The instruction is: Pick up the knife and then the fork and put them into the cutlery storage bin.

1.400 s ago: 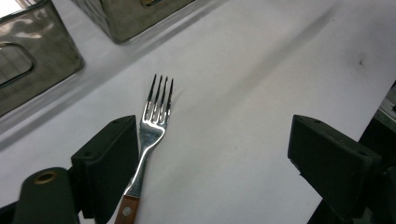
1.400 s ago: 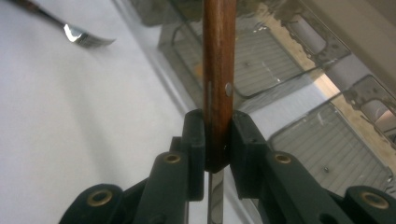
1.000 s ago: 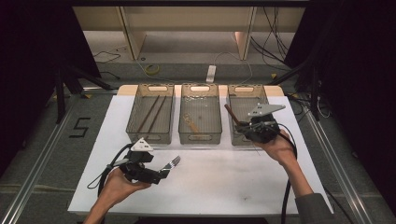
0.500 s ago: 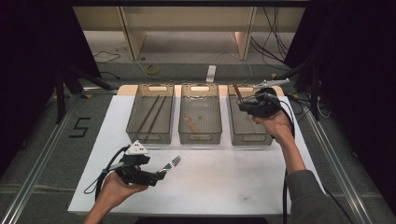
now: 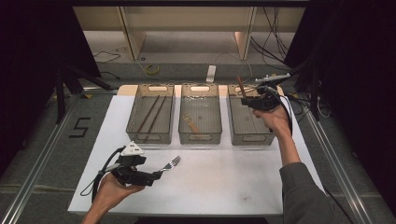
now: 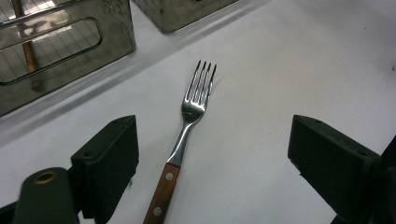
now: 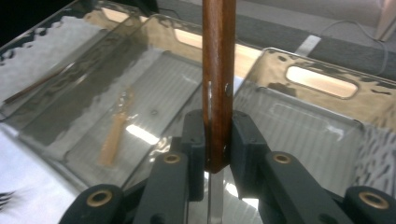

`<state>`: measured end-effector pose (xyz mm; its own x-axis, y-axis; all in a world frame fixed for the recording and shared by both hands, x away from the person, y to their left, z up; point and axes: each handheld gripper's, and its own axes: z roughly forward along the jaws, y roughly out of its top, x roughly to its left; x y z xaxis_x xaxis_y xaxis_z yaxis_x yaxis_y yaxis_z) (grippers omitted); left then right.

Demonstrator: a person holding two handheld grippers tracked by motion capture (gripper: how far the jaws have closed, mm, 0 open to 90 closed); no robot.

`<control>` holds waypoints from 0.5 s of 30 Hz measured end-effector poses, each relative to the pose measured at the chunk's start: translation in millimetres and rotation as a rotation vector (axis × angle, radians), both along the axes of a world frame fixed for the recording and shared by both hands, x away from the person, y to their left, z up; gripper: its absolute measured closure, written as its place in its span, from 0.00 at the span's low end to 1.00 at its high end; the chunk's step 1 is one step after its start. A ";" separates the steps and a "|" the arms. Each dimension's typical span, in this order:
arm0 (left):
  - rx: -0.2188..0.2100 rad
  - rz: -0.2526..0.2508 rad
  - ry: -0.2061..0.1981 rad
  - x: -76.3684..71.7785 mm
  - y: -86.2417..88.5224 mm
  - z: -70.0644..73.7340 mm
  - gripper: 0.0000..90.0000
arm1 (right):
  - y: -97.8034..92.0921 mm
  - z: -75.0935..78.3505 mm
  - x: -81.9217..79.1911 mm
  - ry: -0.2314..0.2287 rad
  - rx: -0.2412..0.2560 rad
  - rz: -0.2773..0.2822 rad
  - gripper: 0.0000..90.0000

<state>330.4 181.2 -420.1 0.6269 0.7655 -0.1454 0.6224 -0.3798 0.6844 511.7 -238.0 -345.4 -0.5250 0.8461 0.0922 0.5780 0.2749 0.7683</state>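
So the wooden-handled utensil [image 7: 218, 84] is pinched in my right tool [image 5: 254, 102], jaws closed on the handle near where the metal starts. It's up over the far end of the right bin [image 5: 252, 135], about 1 o'clock on the surface [image 5: 233, 186]; can't tell if it's a knife or what.

The grip is low on the handle with most of the wood sticking out past the jaws, so I figure it could swivel or slip if I tilt too fast, and then it clatters onto the bin's rim or outside it instead of in.

Over at 7 o'clock my left tool [image 5: 154, 176] has its jaws wide open, straddling the handle of the fork [image 6: 189, 135], which lies flat on the surface with tines pointing toward the bins. The handle sits closer to one jaw, so closing now might shove it sideways or spin it rather than catch it. It's also flat on the surface, so the jaws may just skate over it.

The middle bin [image 5: 200, 135] holds a pale spoon [image 7: 114, 135]; the left bin [image 5: 150, 135] holds chopsticks [image 5: 150, 114].
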 end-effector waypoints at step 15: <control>0.025 -0.004 -0.011 -0.8 -1.8 -0.4 0.18 | -2.9 -12.4 13.6 0.009 -0.008 -0.082 0.86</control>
<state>329.7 179.4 -420.5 0.6313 0.7664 -0.1192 0.6137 -0.3996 0.6810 525.4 -240.9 -357.9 -0.4532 0.8869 0.0892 0.6056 0.2329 0.7610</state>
